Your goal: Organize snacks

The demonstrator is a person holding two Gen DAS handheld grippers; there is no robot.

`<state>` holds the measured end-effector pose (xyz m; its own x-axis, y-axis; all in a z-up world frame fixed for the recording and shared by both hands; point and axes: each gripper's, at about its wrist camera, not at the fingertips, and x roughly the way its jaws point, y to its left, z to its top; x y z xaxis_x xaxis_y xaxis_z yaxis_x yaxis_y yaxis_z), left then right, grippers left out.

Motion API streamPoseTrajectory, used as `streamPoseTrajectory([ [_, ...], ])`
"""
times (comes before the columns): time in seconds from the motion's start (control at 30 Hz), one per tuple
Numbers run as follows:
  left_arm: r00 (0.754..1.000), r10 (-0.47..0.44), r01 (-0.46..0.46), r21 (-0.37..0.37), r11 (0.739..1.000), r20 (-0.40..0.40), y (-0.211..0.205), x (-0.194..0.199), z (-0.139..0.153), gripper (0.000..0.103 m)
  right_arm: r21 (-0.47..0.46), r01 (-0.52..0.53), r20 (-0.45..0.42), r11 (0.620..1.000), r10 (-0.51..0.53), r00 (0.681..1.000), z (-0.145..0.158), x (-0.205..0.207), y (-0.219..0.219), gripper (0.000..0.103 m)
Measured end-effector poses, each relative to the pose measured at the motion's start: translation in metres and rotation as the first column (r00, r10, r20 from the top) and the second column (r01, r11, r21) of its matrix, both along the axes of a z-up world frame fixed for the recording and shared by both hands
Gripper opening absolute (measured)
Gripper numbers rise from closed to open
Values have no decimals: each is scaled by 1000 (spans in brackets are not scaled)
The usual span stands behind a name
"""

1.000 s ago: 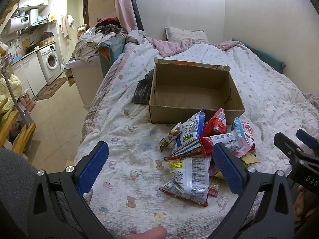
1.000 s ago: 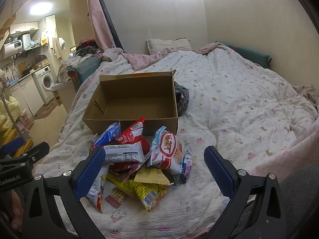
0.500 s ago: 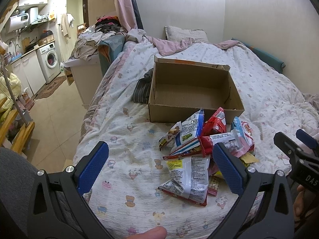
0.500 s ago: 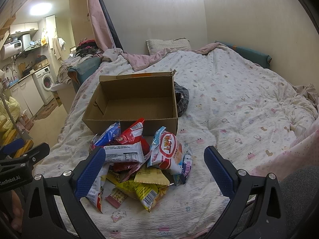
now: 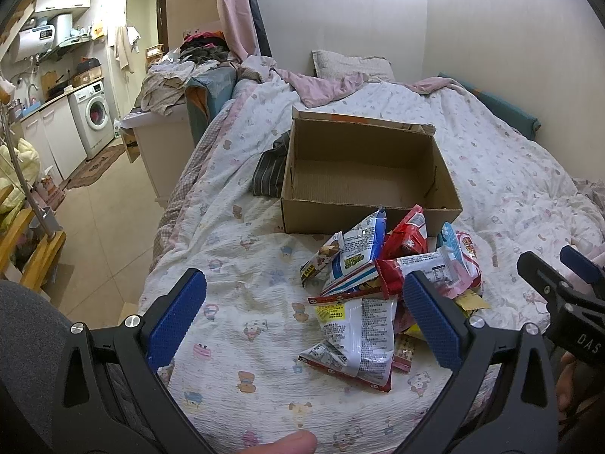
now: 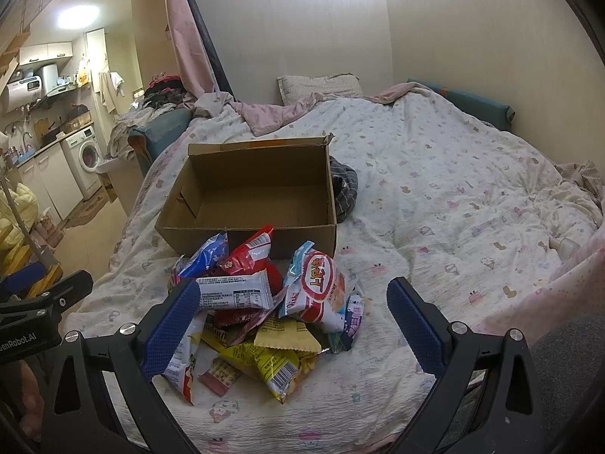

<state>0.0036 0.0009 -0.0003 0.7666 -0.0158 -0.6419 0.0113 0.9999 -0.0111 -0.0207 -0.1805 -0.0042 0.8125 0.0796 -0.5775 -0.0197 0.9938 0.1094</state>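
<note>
Left wrist view: the box (image 5: pixel 368 178) sits open-topped on the quilt (image 5: pixel 242 265), its near wall facing the camera and its floor bare cardboard. The snacks (image 5: pixel 382 283) lie heaped just in front of that near wall, the topmost packets leaning against it. Left of the heap the quilt runs open to the bed's edge, where it drops to the tiled floor (image 5: pixel 109 223). A striped cloth (image 5: pixel 269 168) lies against the box's left wall. Behind the box the quilt stretches to the pillow (image 5: pixel 349 66) by the wall. The left gripper (image 5: pixel 302 302) hangs above the quilt in front of the box with its jaws spread wide and nothing between them; its right pad (image 5: pixel 433 317) overlaps the near side of the heap in the picture, though contact cannot be judged. The right gripper (image 5: pixel 559 276) shows at the right edge, beyond the heap.

Right wrist view: the box (image 6: pixel 253 196) stands with the snacks (image 6: pixel 264 302) piled at its near wall. Right of the box and the heap lies a broad stretch of quilt (image 6: pixel 453 208), bounded by rumpled bedding at the far right. The striped cloth (image 6: pixel 344 193) sits against the box's right wall. The right gripper (image 6: pixel 291 310) is wide apart and empty, straddling the heap in the picture; its left pad (image 6: pixel 172 325) overlaps the nearest packets. The left gripper (image 6: pixel 41 302) shows at the left edge.
</note>
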Motion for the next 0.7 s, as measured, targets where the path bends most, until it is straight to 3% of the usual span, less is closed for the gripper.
streamPoseTrajectory([
  [0.7,1000,-1,1,3,1000,0,0,-1,0,103,21,13,-7,1000,-12,1000,4,2,-7,101],
])
